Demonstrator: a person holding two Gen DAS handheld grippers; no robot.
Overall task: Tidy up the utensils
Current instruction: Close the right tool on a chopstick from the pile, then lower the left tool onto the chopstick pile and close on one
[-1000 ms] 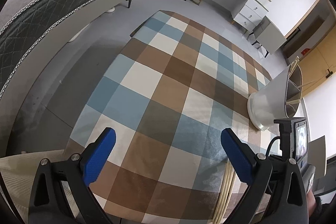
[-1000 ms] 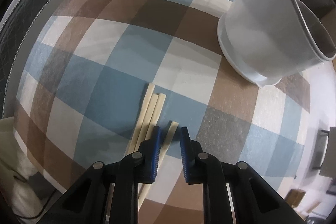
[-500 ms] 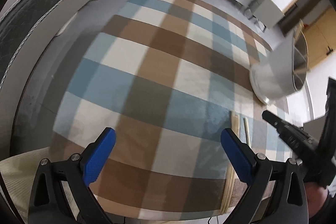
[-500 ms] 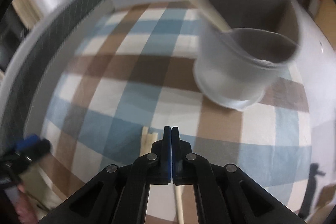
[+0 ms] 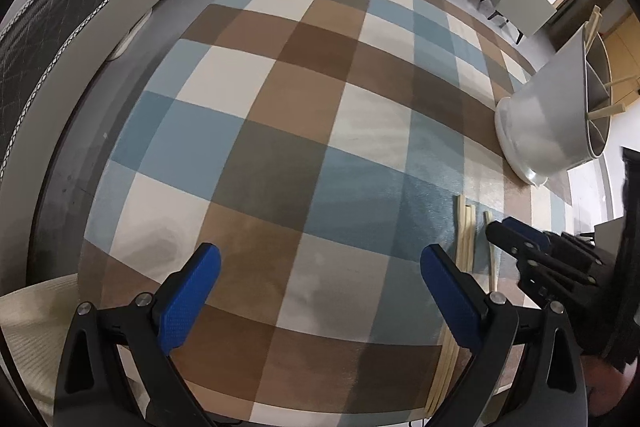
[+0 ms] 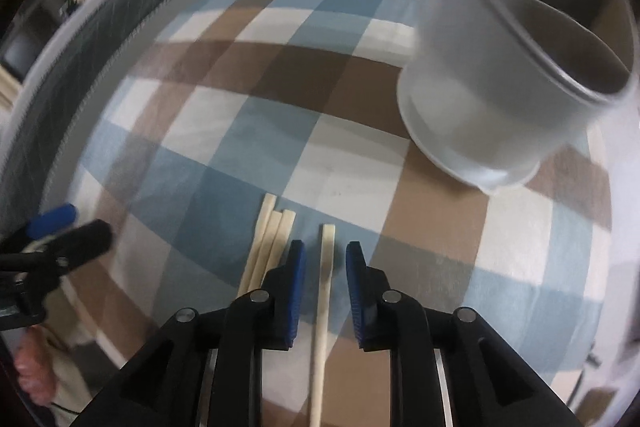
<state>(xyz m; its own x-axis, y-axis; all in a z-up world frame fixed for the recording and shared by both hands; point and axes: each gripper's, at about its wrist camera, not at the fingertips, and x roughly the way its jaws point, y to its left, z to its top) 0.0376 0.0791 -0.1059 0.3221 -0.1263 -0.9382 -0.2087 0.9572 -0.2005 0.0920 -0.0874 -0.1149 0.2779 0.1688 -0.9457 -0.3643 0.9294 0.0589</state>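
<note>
The right gripper (image 6: 323,259) has just been opening its jaws; the single pale wooden chopstick (image 6: 325,267) lies between them on the checked table (image 6: 224,131), untouched. To grip well, lower evenly and close on it, clear of the three-chopstick bundle (image 6: 270,247) just beside. The left gripper (image 5: 320,281) hangs spread and empty. Half a second ago the right jaws were pressed together. The white divided holder (image 6: 492,107) stands near.

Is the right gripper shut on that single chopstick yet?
No, open. The right gripper pads straddle the lone chopstick with gaps either side; jaws just opened.
</note>
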